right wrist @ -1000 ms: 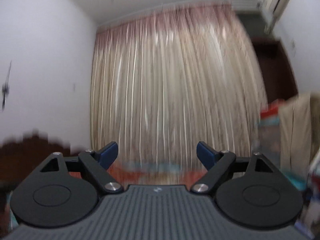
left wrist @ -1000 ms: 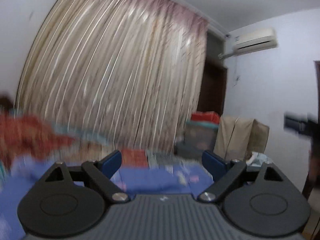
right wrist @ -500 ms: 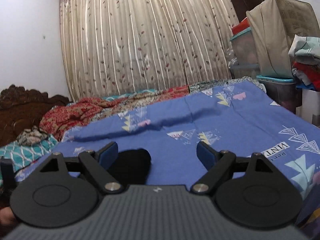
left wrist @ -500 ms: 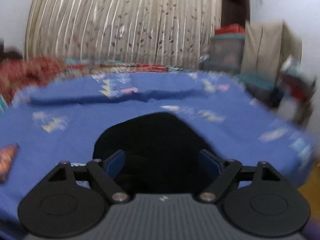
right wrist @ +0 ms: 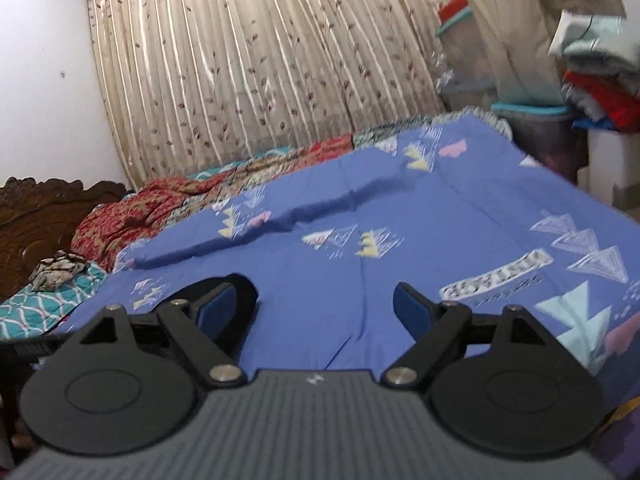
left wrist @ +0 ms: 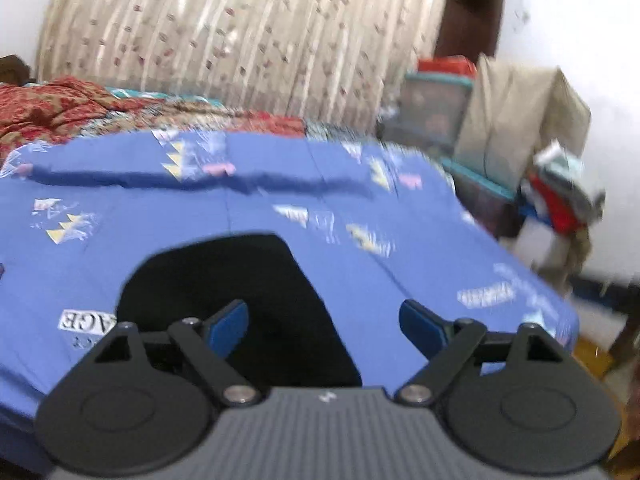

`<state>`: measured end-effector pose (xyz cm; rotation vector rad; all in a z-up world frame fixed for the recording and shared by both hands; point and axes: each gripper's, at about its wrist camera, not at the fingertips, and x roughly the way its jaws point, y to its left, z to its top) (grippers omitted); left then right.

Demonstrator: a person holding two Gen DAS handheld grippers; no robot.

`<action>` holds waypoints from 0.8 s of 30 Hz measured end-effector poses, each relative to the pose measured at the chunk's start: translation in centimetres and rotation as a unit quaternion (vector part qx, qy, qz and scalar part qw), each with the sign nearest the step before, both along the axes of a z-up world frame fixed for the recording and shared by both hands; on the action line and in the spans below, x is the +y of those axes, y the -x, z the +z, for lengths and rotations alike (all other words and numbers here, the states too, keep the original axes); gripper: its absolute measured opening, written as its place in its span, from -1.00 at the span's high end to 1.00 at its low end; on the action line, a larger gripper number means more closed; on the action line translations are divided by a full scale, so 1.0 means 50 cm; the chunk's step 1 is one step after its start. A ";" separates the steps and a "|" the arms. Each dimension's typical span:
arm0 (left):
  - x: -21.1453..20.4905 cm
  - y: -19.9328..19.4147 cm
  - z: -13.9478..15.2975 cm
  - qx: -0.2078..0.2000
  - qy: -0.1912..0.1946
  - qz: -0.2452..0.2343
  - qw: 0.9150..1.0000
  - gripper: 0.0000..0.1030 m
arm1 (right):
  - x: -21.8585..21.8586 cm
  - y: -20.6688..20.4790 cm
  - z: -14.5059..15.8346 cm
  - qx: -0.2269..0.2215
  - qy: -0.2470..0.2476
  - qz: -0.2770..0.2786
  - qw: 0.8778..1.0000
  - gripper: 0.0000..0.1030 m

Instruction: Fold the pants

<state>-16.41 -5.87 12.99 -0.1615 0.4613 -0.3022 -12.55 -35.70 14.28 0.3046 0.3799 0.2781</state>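
Black pants [left wrist: 240,280] lie in a dark heap on the blue patterned bedsheet [left wrist: 280,200], right in front of my left gripper [left wrist: 324,320]. That gripper is open and empty, its left fingertip over the black cloth. In the right wrist view only a small edge of the pants [right wrist: 240,288] shows behind the left fingertip. My right gripper [right wrist: 316,306] is open and empty above the blue sheet [right wrist: 400,220], to the right of the pants.
A red patterned blanket [right wrist: 132,216] and a wooden headboard [right wrist: 40,208] lie at the bed's left. Curtains [right wrist: 260,60] hang behind. Storage boxes and stacked clothes [right wrist: 580,80] stand beyond the bed's right edge.
Both grippers tilted down from the curtains toward the bed. The left view has shifted slightly, so the pants sit left of centre. Both grippers stayed open.
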 end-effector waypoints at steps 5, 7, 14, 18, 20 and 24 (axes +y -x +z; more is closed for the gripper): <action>0.078 -0.040 0.023 0.007 0.016 0.030 0.999 -0.81 | 0.070 0.003 -0.041 0.033 -0.037 0.020 0.999 -0.70; 0.124 -0.083 0.017 0.028 0.022 0.043 0.998 -0.89 | 0.105 -0.004 -0.065 0.056 -0.057 0.026 0.996 -0.70; 0.288 -0.251 -0.066 0.152 0.114 0.038 0.981 -0.99 | 0.235 -0.119 -0.081 0.115 -0.095 0.080 0.985 -0.70; 0.330 -0.310 -0.164 0.217 0.179 0.015 0.959 -1.00 | 0.292 -0.187 -0.076 0.134 -0.078 0.095 0.983 -0.70; 0.329 -0.328 -0.211 0.250 0.198 0.008 0.948 -1.00 | 0.311 -0.218 -0.092 0.152 -0.061 0.101 0.981 -0.70; 0.297 -0.350 -0.298 0.294 0.248 -0.032 0.922 -0.98 | 0.318 -0.288 -0.159 0.221 -0.068 0.117 0.966 -0.73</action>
